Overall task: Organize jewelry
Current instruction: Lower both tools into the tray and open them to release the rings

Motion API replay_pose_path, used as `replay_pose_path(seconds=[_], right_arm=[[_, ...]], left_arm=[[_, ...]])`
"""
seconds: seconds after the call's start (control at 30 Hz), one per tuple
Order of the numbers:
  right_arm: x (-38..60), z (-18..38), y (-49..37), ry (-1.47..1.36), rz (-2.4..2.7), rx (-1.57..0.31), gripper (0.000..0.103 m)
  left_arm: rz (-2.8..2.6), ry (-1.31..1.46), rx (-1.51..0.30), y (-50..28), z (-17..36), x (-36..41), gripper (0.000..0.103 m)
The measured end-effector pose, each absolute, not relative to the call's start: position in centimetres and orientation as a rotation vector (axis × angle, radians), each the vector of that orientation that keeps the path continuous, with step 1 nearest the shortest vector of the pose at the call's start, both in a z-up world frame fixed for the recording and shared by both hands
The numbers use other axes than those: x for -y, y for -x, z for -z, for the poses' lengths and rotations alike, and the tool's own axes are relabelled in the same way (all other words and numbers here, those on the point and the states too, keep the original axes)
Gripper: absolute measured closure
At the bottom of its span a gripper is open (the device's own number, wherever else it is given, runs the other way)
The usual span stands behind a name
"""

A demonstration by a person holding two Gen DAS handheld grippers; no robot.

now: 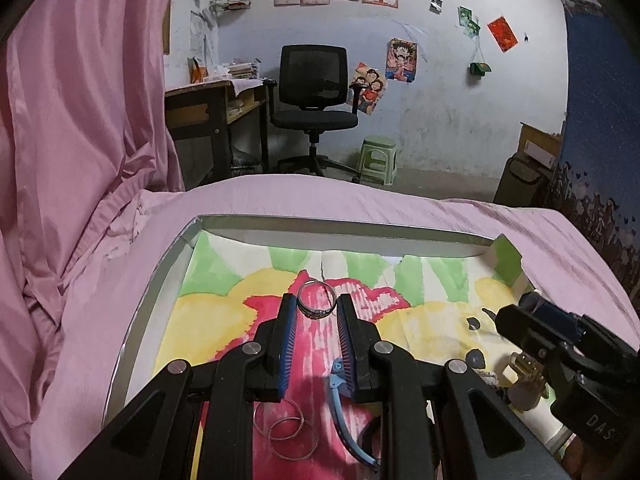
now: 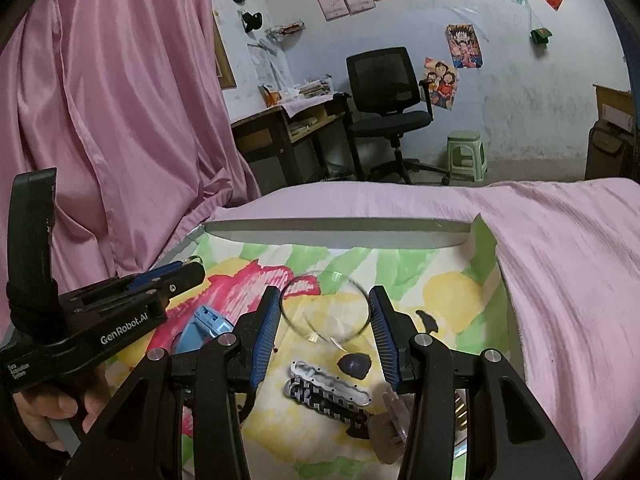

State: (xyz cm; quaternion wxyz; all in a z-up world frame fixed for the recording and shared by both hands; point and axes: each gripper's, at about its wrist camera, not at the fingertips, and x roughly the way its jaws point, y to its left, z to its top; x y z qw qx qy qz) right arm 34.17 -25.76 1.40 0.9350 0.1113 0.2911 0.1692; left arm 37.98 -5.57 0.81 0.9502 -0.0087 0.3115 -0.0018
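Nearest the left gripper (image 1: pixel 316 306), thin hoops (image 1: pixel 285 428) lie below its fingers. Between its tips, narrowly parted, sits a silver ring (image 1: pixel 316 299), seemingly pinched. The right gripper (image 2: pixel 325 312), wide apart, frames a thin clear bangle (image 2: pixel 325 307) without touching it, above the painted tray (image 1: pixel 224 272).

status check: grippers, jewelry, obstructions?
Left gripper shut on ring. Right gripper open around clear bangle. Hair clips near.

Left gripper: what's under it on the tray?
Under the left gripper, two thin hoop rings and a blue hair clip lie on the painted tray liner. A silver ring sits between its fingertips. The gripper body covers the rest.
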Motion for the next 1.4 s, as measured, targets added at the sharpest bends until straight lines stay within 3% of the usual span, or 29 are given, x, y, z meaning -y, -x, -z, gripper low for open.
replay_pose_path(seconds=[0.1, 0.83, 0.9, 1.03, 1.4], right_arm=[[25.5, -1.1, -34.3, -0.236, -0.36, -0.618, 0.055], [25.8, -3.2, -32.5, -0.365, -0.437, -0.43, 0.055], [25.7, -4.2, -32.6, -0.354, -0.435, -0.423, 0.055], [25.0, -6.5, -33.0, -0.318, -0.432, -0.402, 0.055], [22.9, -12.0, -33.6, -0.258, -0.452, -0.299, 0.055]], left_arm=[[-0.004, 0.033, -0.637, -37.9, -0.6, 5.2, 0.083], [-0.01, 0.05, -0.625, -37.0, -0.8, 4.3, 0.083], [-0.006, 0.055, -0.63, -37.0, -0.9, 4.3, 0.08], [-0.001, 0.065, -0.608, -36.6, -1.3, 3.9, 0.056], [-0.011, 0.083, -0.585, -36.4, -2.2, 2.5, 0.056]])
